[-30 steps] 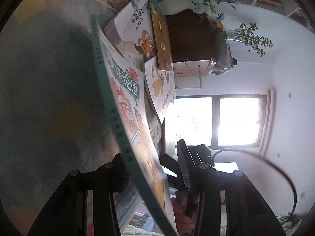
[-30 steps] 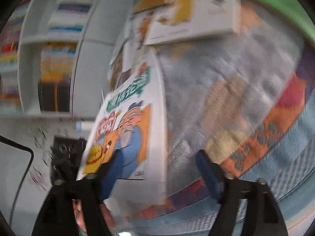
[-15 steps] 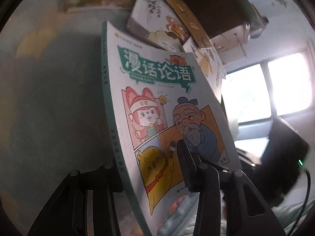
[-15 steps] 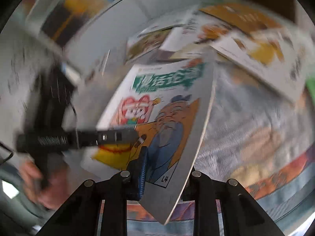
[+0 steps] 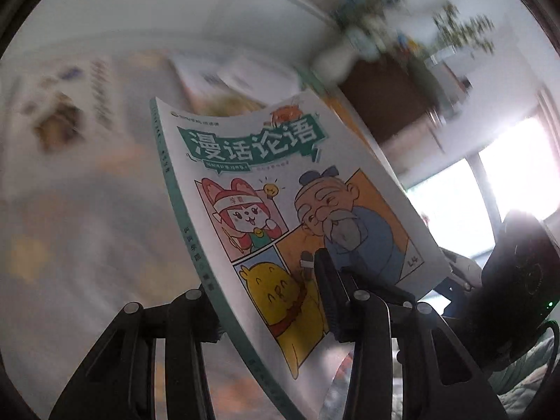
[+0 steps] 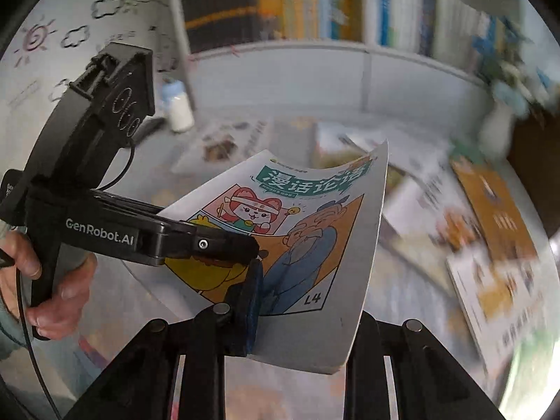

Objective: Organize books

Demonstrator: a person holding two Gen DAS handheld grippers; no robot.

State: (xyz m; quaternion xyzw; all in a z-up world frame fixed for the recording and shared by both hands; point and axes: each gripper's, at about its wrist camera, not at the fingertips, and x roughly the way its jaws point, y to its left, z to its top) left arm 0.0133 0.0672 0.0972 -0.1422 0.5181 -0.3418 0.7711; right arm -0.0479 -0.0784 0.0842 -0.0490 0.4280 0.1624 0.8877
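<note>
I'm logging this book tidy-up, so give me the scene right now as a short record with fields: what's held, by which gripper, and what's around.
held item: comic book with a teal title banner and cartoon cover
left gripper: shut on the comic book, near its spine edge
right gripper: shut on the comic book at its lower edge
book state: lifted off the surface, cover bowed
hand: holds the left gripper's handle
surroundings: other books lying loose behind; bookshelf filled with upright books; white bottle by the shelf
</note>
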